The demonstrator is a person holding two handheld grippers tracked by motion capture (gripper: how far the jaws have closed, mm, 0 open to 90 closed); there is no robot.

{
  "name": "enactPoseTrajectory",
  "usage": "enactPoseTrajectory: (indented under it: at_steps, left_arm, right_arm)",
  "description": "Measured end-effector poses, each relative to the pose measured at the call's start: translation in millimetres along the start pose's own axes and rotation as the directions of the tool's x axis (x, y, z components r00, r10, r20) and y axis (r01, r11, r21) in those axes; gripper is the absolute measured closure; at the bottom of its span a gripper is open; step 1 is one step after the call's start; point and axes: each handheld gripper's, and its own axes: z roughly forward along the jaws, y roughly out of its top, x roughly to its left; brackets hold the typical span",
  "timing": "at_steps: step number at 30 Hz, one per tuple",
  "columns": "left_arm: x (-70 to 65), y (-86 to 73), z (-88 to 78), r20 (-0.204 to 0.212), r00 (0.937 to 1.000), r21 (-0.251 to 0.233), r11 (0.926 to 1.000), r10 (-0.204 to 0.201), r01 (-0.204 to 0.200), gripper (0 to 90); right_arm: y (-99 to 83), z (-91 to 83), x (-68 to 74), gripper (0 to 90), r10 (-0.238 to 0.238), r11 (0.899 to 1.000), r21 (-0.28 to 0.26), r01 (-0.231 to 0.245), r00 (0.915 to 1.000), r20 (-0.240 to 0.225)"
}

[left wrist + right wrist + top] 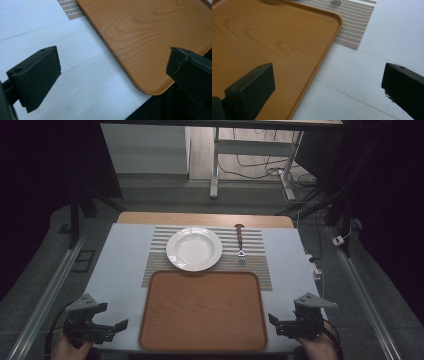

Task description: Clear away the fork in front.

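Observation:
A wooden tray (202,310) lies at the near middle of the table, with nothing on it. Behind it, a striped placemat (260,265) carries a white deep plate (194,249) and a fork (240,242) with a dark handle to the plate's right. My left gripper (111,316) hovers open off the tray's near left corner. In the left gripper view its jaws stand wide apart (112,72) over the white cover and the tray's corner (150,32). My right gripper (282,316) is open beside the tray's near right edge, its jaws apart (327,87) over the tray's rim (262,37).
A white cover (120,265) spreads over the table, with bare strips left and right of the tray. The placemat's corner (357,20) and the fork's tines (336,2) lie beyond the tray. Desk legs and cables (260,170) stand on the floor behind the table.

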Motion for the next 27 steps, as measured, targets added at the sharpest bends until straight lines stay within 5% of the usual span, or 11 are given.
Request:
enactPoseTrajectory:
  at_steps: [11, 27]
  left_arm:
    - [0.5, 0.5, 1.4, 0.007, 1.0000, 0.013, 0.9999, -0.002, 0.002, 0.0]
    - [1.1, 0.7, 1.6, 0.013, 0.9999, 0.017, 0.9998, -0.005, 0.005, 0.0]
  right_arm:
    - [0.8, 0.8, -3.2, 0.0, 0.029, 1.000, 0.012, -0.029, 0.9994, -0.016]
    - [3.5, 3.6, 1.4, 0.0, -0.020, 0.999, 0.029, 0.022, 0.9976, -0.066]
